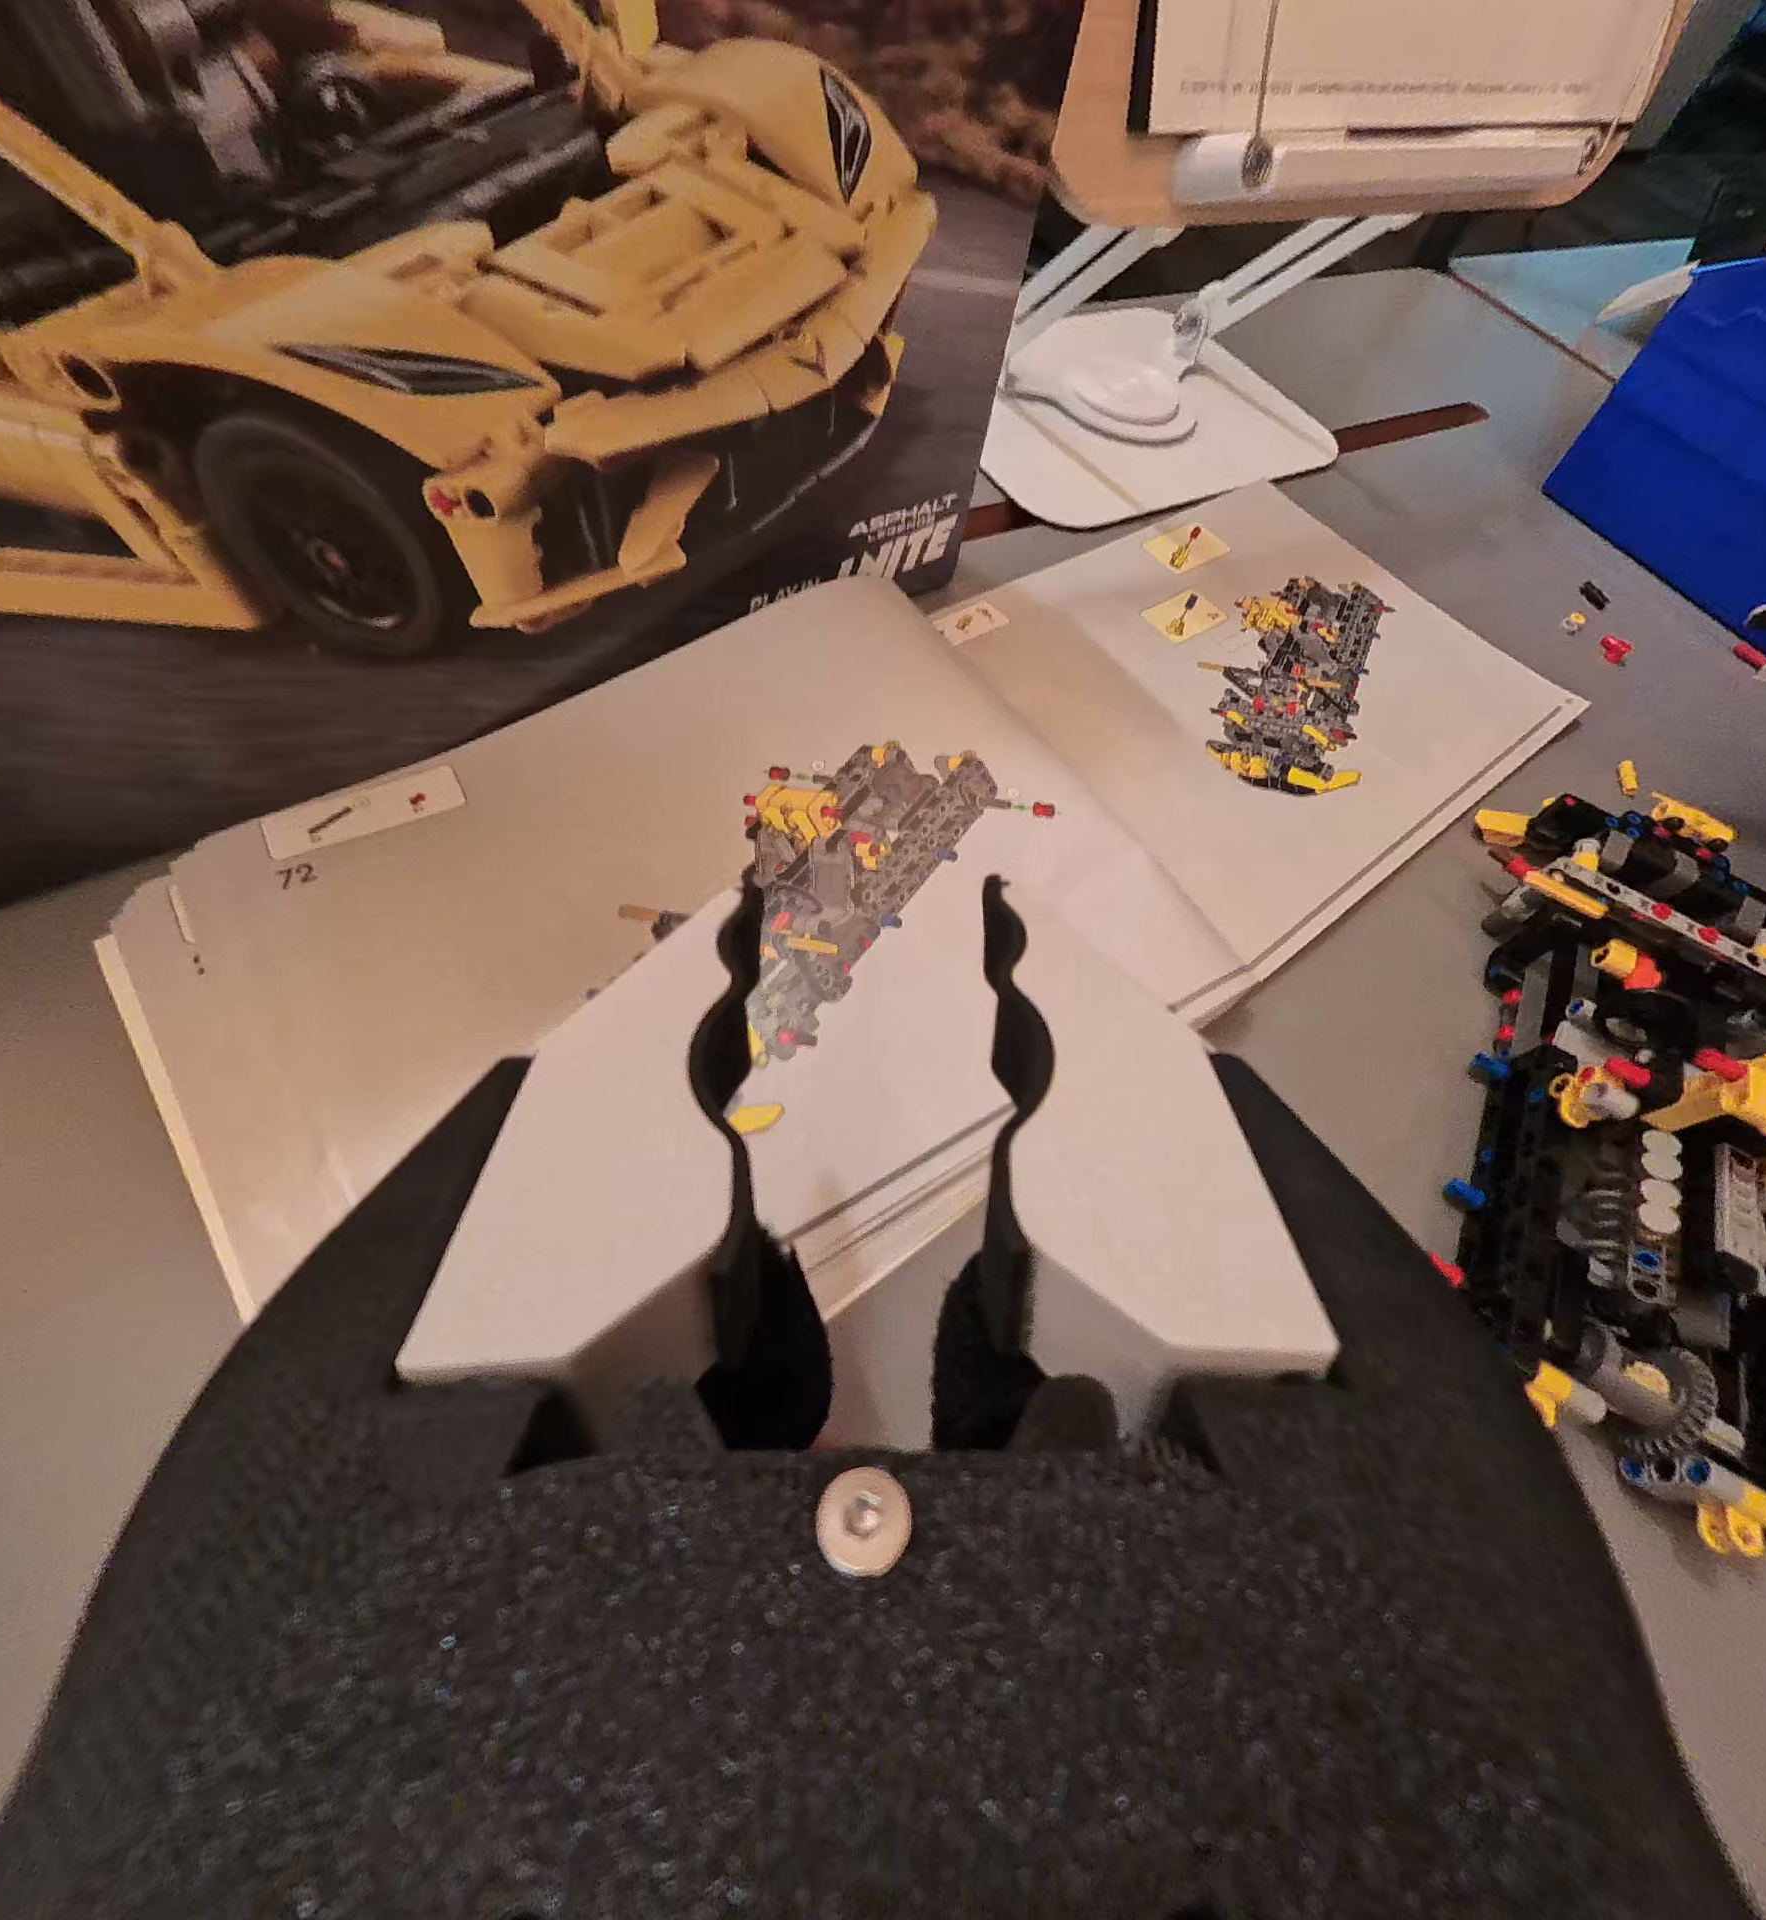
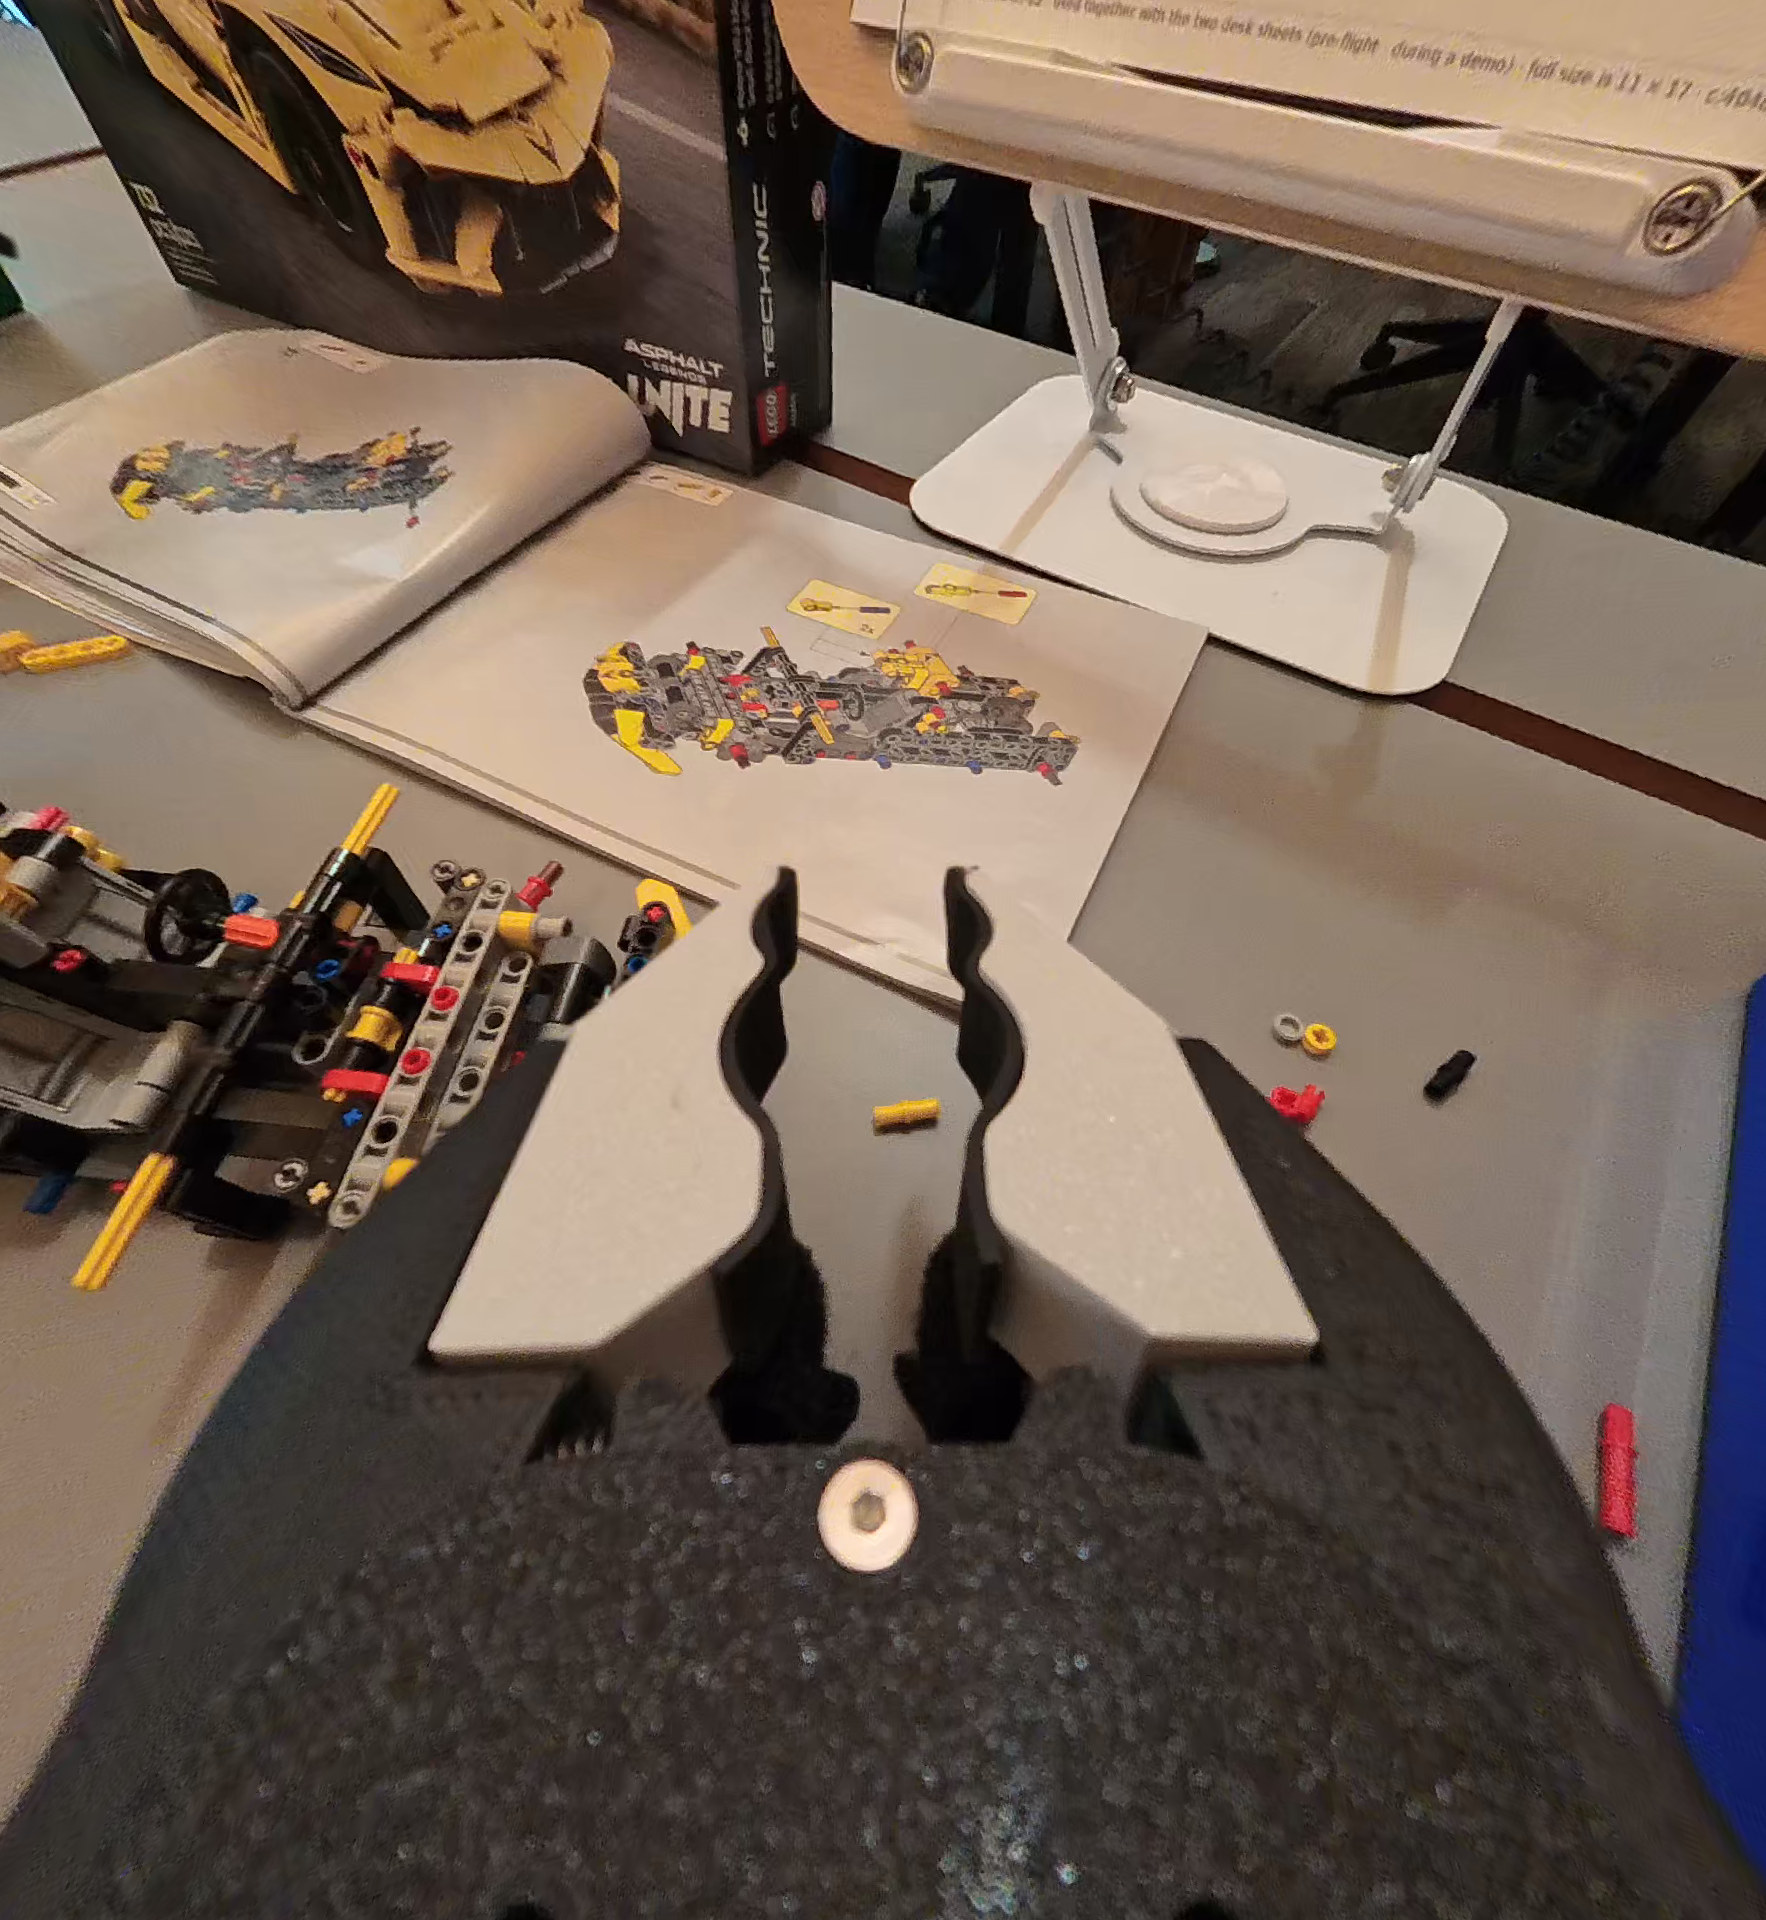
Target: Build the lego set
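With both sets of jaws released and holding nothing, I have my right gripper (image 2: 868, 883) poised over a small yellow pin (image 2: 905, 1113) lying on the counter (image 2: 1378, 852) between the fingers, its long axis running left-right across the gap. My left gripper (image 1: 874, 894) hovers over the open instruction booklet (image 1: 505, 935), farther off. The part-built chassis (image 2: 235, 1029) sits just left of the pin, so the right is nearer.
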A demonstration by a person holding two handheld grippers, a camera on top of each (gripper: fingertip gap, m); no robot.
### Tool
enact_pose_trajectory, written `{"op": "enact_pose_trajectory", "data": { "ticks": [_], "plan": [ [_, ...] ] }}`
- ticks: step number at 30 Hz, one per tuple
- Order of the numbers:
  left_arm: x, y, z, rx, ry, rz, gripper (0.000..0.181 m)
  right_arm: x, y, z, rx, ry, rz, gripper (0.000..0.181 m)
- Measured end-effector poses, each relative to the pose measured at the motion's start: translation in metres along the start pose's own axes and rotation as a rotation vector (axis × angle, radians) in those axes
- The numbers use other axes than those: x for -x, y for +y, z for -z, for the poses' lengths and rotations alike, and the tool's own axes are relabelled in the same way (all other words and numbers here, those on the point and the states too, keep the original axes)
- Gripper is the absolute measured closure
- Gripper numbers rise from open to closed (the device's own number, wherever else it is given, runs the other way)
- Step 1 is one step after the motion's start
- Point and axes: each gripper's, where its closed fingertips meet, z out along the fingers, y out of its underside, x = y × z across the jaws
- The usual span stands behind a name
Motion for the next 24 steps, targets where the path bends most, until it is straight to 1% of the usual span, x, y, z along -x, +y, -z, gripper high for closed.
{"op": "enact_pose_trajectory", "data": {
  "ticks": [2,5,7,8,10,14,15,17,20,21,24],
  "plan": [
    [-0.002,0.014,0.001,0.078,0.04,0.007,0.138,-0.001,0.001,0.0,0.004,0.01,0.01,0.155],
    [-0.01,0.041,0.007,0.239,0.125,-0.003,0.138,0.002,0.002,-0.001,0.012,-0.003,0.004,0.155],
    [-0.013,0.047,0.012,0.293,0.142,-0.018,0.138,0.004,0.002,-0.002,0.012,-0.005,0.011,0.155],
    [-0.015,0.046,0.014,0.293,0.135,-0.03,0.138,0.006,0.002,-0.003,0.015,-0.006,0.017,0.155],
    [-0.019,0.049,0.018,0.279,0.101,-0.046,0.138,0.007,0.006,-0.005,0.026,-0.004,0.031,0.156],
    [-0.04,0.072,0.033,0.392,0.049,-0.063,0.138,0.008,0.011,-0.008,0.042,-0.003,0.04,0.156],
    [-0.039,0.075,0.039,0.411,0.004,-0.079,0.138,0.008,0.009,-0.007,0.036,-0.003,0.04,0.156],
    [-0.036,0.075,0.051,0.409,-0.087,-0.113,0.138,0.007,0.007,-0.006,0.026,-0.002,0.038,0.157],
    [-0.039,0.096,0.078,0.507,-0.148,-0.14,0.138,0.007,0.005,-0.004,0.019,-0.01,0.025,0.157],
    [-0.035,0.104,0.089,0.532,-0.193,-0.151,0.138,0.007,0.005,-0.004,0.017,-0.012,0.022,0.157],
    [-0.027,0.12,0.13,0.533,-0.311,-0.16,0.138,0.007,0.004,-0.003,0.017,-0.011,0.025,0.157]
  ]
}}
